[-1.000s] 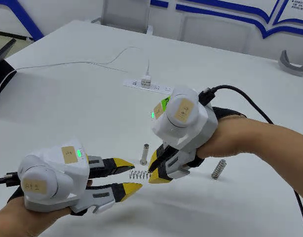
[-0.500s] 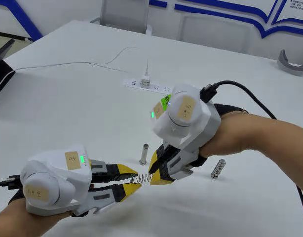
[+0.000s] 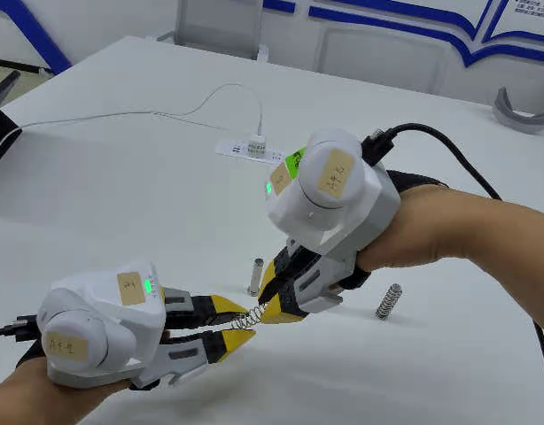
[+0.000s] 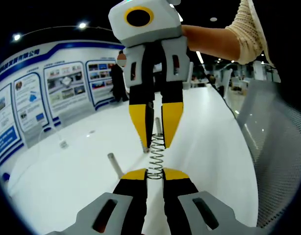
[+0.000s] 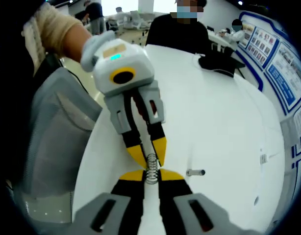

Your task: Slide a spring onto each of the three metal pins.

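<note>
One spring (image 3: 244, 320) pinched between my two grippers, tip to tip.
My left gripper (image 3: 240, 324) has its jaws narrowed onto one end of the spring. My right gripper (image 3: 275, 305) faces it from the opposite side, jaws narrowed onto the other end, so the coil bridges the small gap between them. A bare pin (image 3: 256, 276) stands upright on the table (image 3: 121, 186) just beyond the tips, and another spring (image 3: 389, 301) stands out past my right gripper.
</note>
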The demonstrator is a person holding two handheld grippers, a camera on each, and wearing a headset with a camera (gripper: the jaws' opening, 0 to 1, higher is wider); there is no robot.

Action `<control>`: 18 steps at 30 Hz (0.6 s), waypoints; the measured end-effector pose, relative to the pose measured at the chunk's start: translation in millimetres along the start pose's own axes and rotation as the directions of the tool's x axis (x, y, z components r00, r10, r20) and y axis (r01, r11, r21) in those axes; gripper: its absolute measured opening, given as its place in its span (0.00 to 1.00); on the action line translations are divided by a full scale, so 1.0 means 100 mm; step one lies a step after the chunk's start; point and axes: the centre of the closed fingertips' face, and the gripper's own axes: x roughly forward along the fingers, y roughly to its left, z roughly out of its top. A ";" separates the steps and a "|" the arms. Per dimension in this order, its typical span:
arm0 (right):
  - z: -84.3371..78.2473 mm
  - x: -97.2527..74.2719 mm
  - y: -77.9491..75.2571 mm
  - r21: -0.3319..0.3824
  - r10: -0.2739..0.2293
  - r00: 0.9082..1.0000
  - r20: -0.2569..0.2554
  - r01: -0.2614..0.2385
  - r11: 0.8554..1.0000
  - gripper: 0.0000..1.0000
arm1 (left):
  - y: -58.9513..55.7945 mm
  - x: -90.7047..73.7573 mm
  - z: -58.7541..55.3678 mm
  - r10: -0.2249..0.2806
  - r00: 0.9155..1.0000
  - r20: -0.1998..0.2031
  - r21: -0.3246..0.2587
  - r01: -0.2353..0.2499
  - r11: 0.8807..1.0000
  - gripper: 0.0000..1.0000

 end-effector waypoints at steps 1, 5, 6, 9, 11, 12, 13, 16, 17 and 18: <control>0.01 0.00 0.00 -0.001 -0.001 1.000 0.000 0.001 1.000 0.11 | 0.00 0.00 0.00 0.001 1.000 0.000 0.000 -0.001 1.000 0.11; 0.04 -0.01 -0.01 -0.009 -0.005 1.000 0.001 0.005 1.000 0.11 | 0.01 0.00 0.01 0.005 1.000 0.004 -0.002 -0.005 1.000 0.11; 0.04 -0.02 -0.01 -0.010 -0.006 1.000 0.002 0.006 1.000 0.11 | 0.01 0.00 0.01 0.006 1.000 0.005 -0.003 -0.006 1.000 0.11; 0.07 -0.02 -0.01 -0.013 -0.008 1.000 0.004 0.008 1.000 0.11 | 0.01 -0.01 0.02 0.009 1.000 0.005 -0.004 -0.009 1.000 0.11; 0.08 -0.02 -0.01 -0.015 -0.010 1.000 0.003 0.010 1.000 0.11 | 0.02 -0.01 0.02 0.009 1.000 0.006 -0.004 -0.009 1.000 0.11; 0.10 -0.03 0.00 -0.016 -0.010 1.000 0.007 0.010 1.000 0.11 | 0.02 -0.01 0.02 0.010 1.000 0.007 -0.004 -0.010 1.000 0.11; 0.11 -0.03 0.00 -0.016 -0.010 1.000 0.008 0.010 1.000 0.11 | 0.01 -0.01 0.02 0.009 1.000 0.007 -0.005 -0.009 1.000 0.11; 0.14 -0.03 0.00 -0.018 -0.014 1.000 0.015 0.014 1.000 0.11 | 0.02 0.00 0.02 0.010 1.000 0.008 -0.005 -0.010 1.000 0.11; 0.16 -0.02 0.00 -0.020 -0.015 1.000 0.021 0.016 1.000 0.11 | 0.02 0.00 0.02 0.010 1.000 0.008 -0.006 -0.010 1.000 0.11; 0.17 -0.02 0.00 -0.020 -0.015 1.000 0.022 0.015 1.000 0.11 | 0.02 0.00 0.02 0.010 1.000 0.008 -0.006 -0.010 1.000 0.11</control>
